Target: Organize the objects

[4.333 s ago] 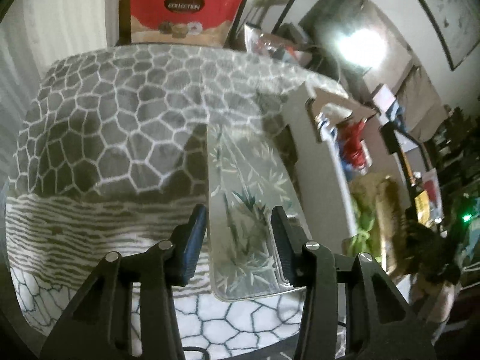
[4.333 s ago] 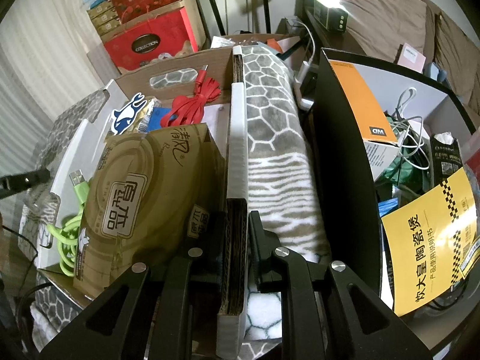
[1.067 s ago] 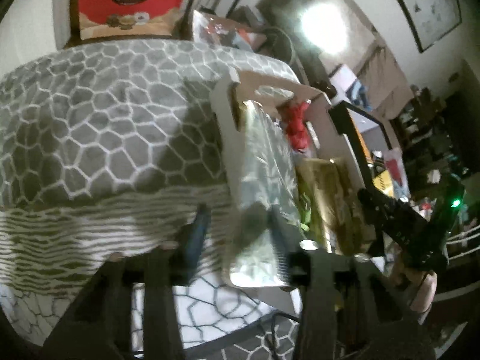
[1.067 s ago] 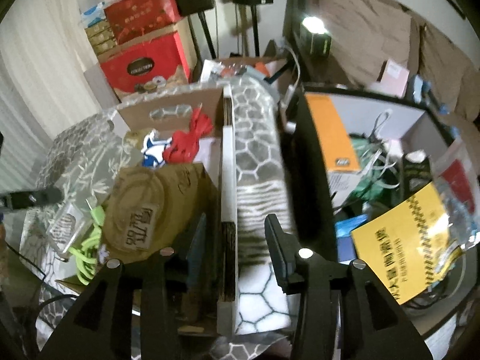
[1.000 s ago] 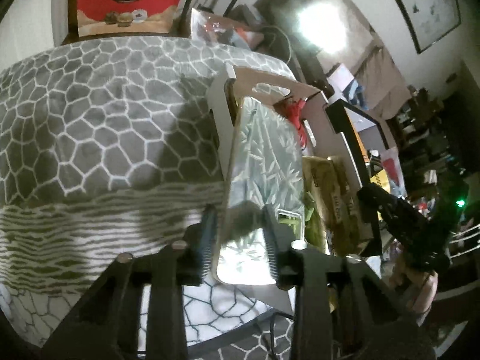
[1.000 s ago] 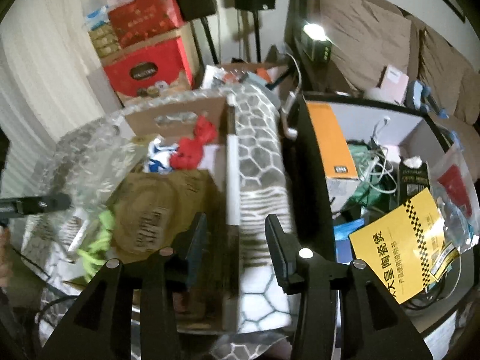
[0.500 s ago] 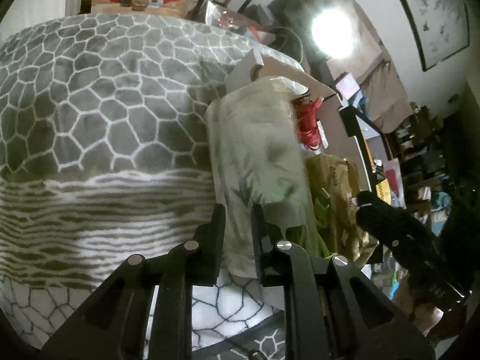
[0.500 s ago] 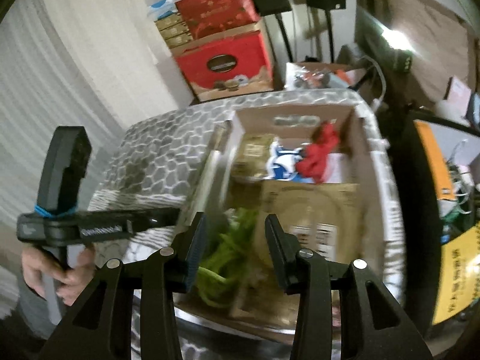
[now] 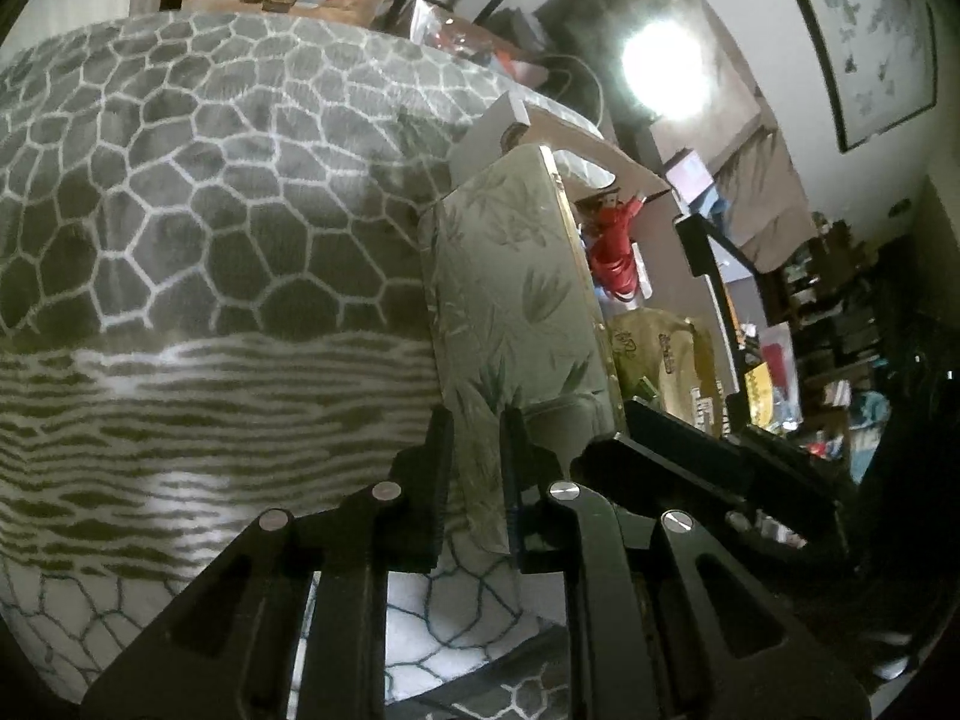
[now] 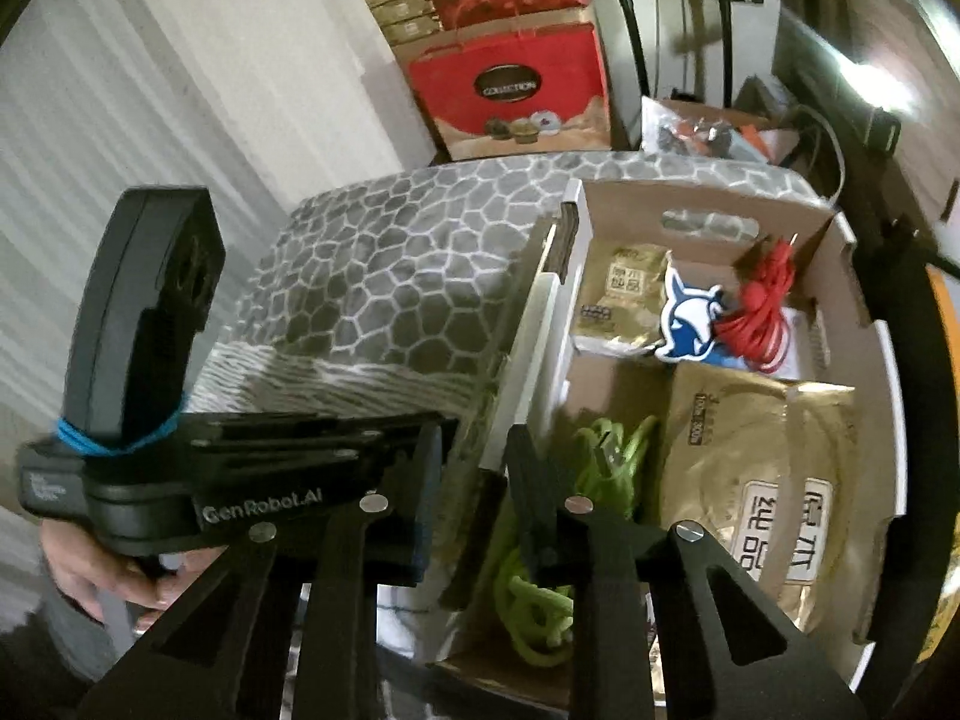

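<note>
My left gripper [image 9: 477,468] is shut on a flat silver packet with a bamboo-leaf print [image 9: 516,300] and holds it upright on edge against the near wall of the white cardboard box [image 9: 516,117]. In the right wrist view the box [image 10: 840,222] holds gold tea packets [image 10: 762,480], a green cable [image 10: 606,456], a red cord [image 10: 762,306] and a blue shark sticker [image 10: 684,318]. My right gripper [image 10: 474,456] is open and straddles the box's left wall, right beside the left gripper's body [image 10: 150,312].
The box sits on a grey blanket with a honeycomb pattern [image 9: 210,210]. Red gift boxes [image 10: 510,84] stand behind it by the wall. A black bin [image 9: 720,276] full of papers stands to the right of the box.
My left gripper closed on the silver packet, lifted it off the blanket and tipped it upright at the box's edge. My right gripper let go of the box's right wall and swung over to its left wall.
</note>
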